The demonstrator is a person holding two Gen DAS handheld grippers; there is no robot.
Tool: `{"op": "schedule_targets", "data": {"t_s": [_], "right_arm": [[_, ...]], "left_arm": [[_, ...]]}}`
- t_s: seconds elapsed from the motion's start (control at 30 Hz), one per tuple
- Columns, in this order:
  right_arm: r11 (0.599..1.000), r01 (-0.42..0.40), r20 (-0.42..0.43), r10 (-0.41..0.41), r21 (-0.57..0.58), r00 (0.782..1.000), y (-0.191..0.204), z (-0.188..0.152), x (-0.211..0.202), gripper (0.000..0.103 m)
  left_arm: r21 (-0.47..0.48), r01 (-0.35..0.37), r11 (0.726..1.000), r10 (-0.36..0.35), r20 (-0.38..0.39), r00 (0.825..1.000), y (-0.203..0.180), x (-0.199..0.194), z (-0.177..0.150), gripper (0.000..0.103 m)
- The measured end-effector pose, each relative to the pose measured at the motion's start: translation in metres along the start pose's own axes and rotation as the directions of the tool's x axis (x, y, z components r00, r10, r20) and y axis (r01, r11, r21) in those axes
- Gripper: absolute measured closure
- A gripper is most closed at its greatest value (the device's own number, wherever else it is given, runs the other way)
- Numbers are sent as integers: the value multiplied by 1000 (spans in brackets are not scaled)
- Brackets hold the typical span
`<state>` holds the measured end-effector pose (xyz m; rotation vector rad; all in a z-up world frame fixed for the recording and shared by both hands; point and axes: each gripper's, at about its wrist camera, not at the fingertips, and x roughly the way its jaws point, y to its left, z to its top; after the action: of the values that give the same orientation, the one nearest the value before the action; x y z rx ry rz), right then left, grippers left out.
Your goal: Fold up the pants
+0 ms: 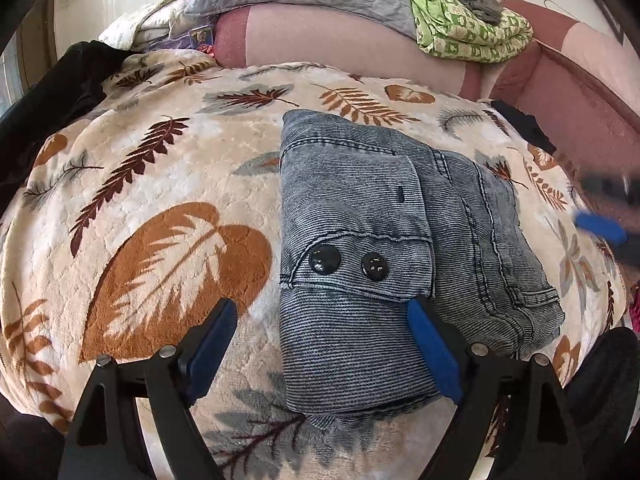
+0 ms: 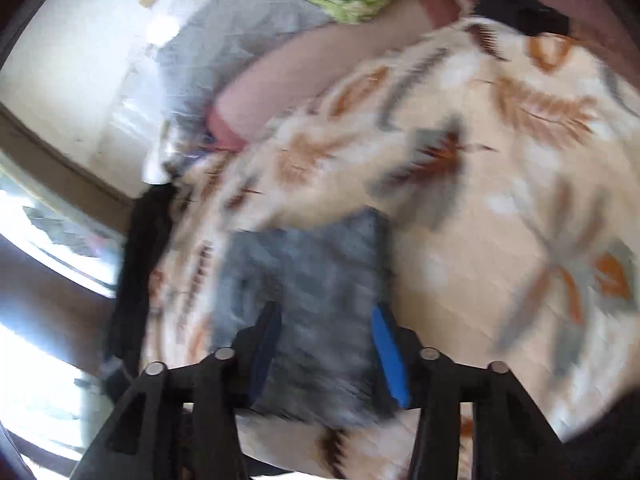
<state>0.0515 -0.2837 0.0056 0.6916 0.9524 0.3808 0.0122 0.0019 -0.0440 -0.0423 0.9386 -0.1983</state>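
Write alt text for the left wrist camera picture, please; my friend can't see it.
A folded pair of grey-blue pants, with two black buttons on top, lies on a cream blanket printed with leaves. The left gripper is open just above them, with nothing in it.

Right wrist view is motion-blurred throughout: pants (image 2: 304, 280) read only as a grey-blue smear, folds, seams and edges can't be made out. Leaf blanket (image 2: 500, 184) pattern smeared too. Black item (image 2: 524, 14) at top right and dark cloth (image 2: 140, 264) at left too blurred to ID. Window (image 2: 36, 224) blown out, nothing visible thru it.

Left wrist view: right gripper (image 1: 600, 226) seen at the right edge only as a blurred blue/black streak, mostly cut off, jaw spacing unreadable. Left gripper (image 1: 324, 312) right finger covers part of the pants' lower edge. Small grey item (image 1: 474, 0) on green cloth (image 1: 472, 28) too small to ID. Dark garment (image 1: 60, 92) cut off at left edge.
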Motion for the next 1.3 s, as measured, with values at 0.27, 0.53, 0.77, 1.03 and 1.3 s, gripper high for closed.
{"op": "schedule_targets", "data": {"t_s": [0.27,0.53,0.77,1.03,1.3], "right_arm": [[991,135,-171,-130,19,977,-41,15,100,55],[968,199,-122,-219,-156,968,4,0,60,54],[932,203,-170,-261,-299,950,10,-70,68,35],[940,154,-142,-204,-304,969,46,-27,41,36],[854,105,-289,-285,-510,914,146,52,135,34]], "left_arm": [[-9,27,1000,-27,-1,1000,0,0,0,15],[-248,205,947,-167,167,972,59,-41,8,16],[-317,129,940,-134,6,991,75,-4,-4,16],[-293,206,934,-184,100,978,59,-29,15,17],[-286,297,911,-324,-51,945,35,15,13,17]]}}
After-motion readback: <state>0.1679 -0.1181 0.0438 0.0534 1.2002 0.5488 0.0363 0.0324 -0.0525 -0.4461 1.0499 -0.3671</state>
